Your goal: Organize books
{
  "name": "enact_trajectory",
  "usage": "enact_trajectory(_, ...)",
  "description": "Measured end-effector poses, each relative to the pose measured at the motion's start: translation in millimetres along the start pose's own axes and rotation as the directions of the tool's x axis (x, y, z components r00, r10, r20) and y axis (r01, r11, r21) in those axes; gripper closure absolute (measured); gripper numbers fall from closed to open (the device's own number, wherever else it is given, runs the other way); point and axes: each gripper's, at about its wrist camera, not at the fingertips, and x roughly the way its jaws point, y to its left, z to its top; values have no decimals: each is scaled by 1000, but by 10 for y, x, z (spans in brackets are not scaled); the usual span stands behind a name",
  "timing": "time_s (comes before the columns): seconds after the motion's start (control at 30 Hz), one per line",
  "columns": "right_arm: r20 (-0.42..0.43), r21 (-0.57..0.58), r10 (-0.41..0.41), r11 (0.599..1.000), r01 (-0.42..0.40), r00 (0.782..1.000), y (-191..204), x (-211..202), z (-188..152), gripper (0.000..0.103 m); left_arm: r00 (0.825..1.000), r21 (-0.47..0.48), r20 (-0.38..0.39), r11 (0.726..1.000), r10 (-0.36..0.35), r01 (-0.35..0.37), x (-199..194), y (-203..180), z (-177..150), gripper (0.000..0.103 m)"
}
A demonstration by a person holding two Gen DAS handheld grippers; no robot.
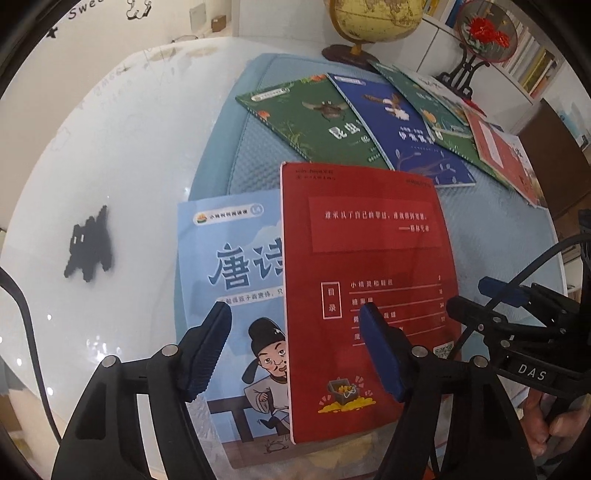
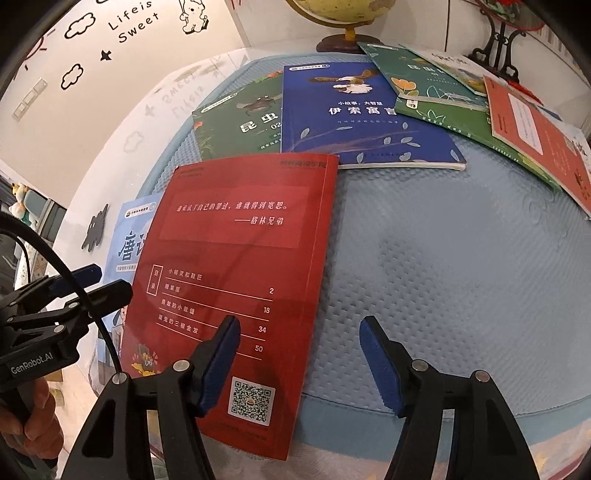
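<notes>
Left tool (image 1: pixel 295 347): jaws standing apart over overlap of red book (image 1: pixel 365 288) and light-blue Tang-poetry book (image 1: pixel 229 288), pads gripping nothing. Right tool (image 2: pixel 299 363): jaws likewise parted, left finger hanging over red book's right edge, right finger over blue mat (image 2: pixel 443 258); holding nothing. Red book lying back cover up, overlapping light-blue book. Farther off: green insect book (image 1: pixel 306 118), dark-blue fable book (image 2: pixel 354 114), more books fanning rightward. Globe (image 1: pixel 373 22) standing on white worktop (image 1: pixel 110 147) behind.
</notes>
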Motion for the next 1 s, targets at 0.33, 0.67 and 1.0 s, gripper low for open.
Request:
enact_trajectory(0.33, 129, 15, -95, 995, 94, 987, 1, -456, 115, 37, 994, 12, 105, 999, -36, 35, -330, -152, 201, 33)
enact_trajectory(0.67, 310, 115, -202, 978, 175, 929, -95, -1239, 155, 21, 951, 102, 297, 993, -86, 58, -940, -613, 427, 21)
enact_trajectory(1.0, 336, 185, -265, 960, 212, 904, -204, -1360, 57, 19, 932, 177, 336, 981, -136, 80, -1006, -871, 411, 17)
